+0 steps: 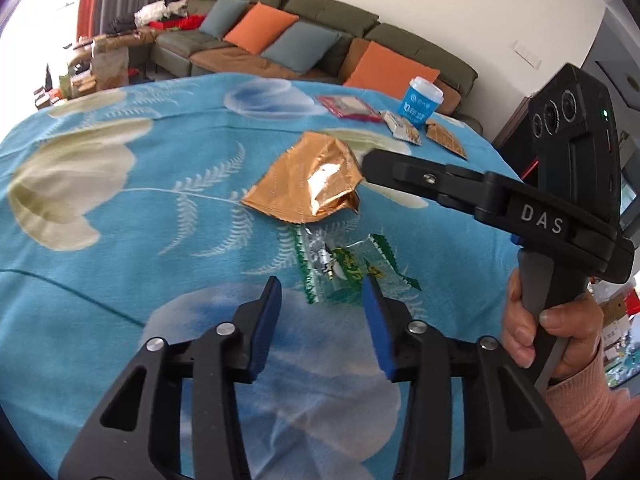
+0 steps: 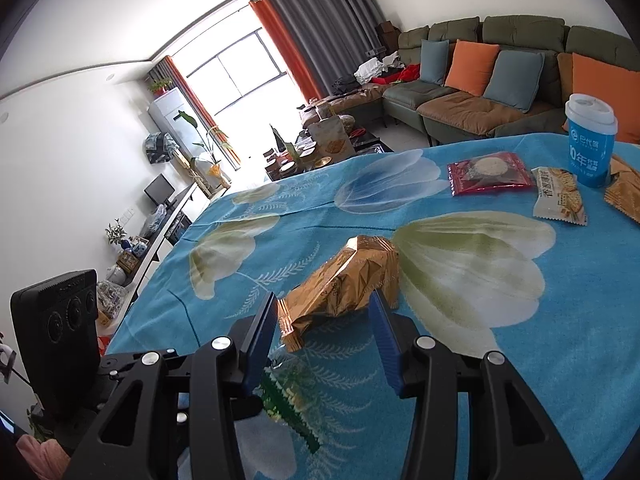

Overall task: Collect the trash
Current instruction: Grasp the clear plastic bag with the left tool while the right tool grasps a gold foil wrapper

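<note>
left tongs sit nearest my lens, blue ribbed pads spread apart, nothing between them. just past the tips: a clear crinkly wrapper with green print, flat on the worktop, its near edge level with my right pad. worktop is covered in a soft blue cloth with big pale flower prints, a few shallow folds.

right tongs also apart, straddling the near end of a crumpled gold foil bag; i can't tell if the pads touch the foil. the bag is puffed and creased, with a serrated seam at the near end. in the left view the right rig's black arm comes in over the bag's right edge.

far right corner of the worktop: red sealed biscuit pack, white cracker pack, blue paper cup with white lid, another gold wrapper cut off by the frame. these are well apart from the foil bag.

open cloth to the left and middle, lots of room. the green wrapper is mostly hidden under my right rig in the right view. sofa with orange and grey-blue cushions sits beyond the far edge.
</note>
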`<state>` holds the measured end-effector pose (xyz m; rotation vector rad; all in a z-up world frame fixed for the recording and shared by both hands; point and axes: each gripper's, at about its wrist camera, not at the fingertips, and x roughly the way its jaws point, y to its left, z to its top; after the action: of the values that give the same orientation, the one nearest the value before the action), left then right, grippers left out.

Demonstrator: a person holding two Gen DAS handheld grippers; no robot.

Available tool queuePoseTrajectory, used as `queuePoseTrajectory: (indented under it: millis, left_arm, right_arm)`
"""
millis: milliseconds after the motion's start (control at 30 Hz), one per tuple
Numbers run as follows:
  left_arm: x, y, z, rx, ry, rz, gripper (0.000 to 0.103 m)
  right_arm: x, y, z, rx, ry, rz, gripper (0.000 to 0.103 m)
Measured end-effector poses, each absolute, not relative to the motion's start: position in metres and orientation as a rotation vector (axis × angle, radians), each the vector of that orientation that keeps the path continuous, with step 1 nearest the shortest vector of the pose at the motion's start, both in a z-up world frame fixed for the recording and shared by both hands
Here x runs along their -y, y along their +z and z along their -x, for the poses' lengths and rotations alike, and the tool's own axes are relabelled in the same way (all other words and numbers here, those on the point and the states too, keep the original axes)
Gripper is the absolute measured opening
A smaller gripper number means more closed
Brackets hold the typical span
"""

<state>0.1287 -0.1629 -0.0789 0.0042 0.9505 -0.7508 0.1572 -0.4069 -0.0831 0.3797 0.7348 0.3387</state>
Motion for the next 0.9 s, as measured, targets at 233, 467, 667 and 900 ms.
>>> queuePoseTrajectory:
  millis: [233, 467, 667, 900]
  left_arm:
    - [0.163, -0.086, -0.135, -0.989, -0.742, 0.016, 0.017]
    - [0.149, -0.083, -0.13, -0.98, -0.73, 0.045, 0.014]
    - [0.127, -0.076, -0.122, -0.944, -0.693, 0.049, 0.014]
    - [0.096, -0.069, -0.118, -0.916, -0.644, 0.079, 0.014]
  right_arm:
    - [0.401, -0.088, -0.168, -0.762, 0.346, -0.392, 0.045]
    - [0.4, -0.091, -0.17, -0.78, 0.341, -0.393, 0.032]
    - [0.4, -0.092, -0.17, -0.783, 0.336, -0.403, 0.025]
    - [0.399, -0.089, -0.165, -0.767, 0.359, -0.405, 0.015]
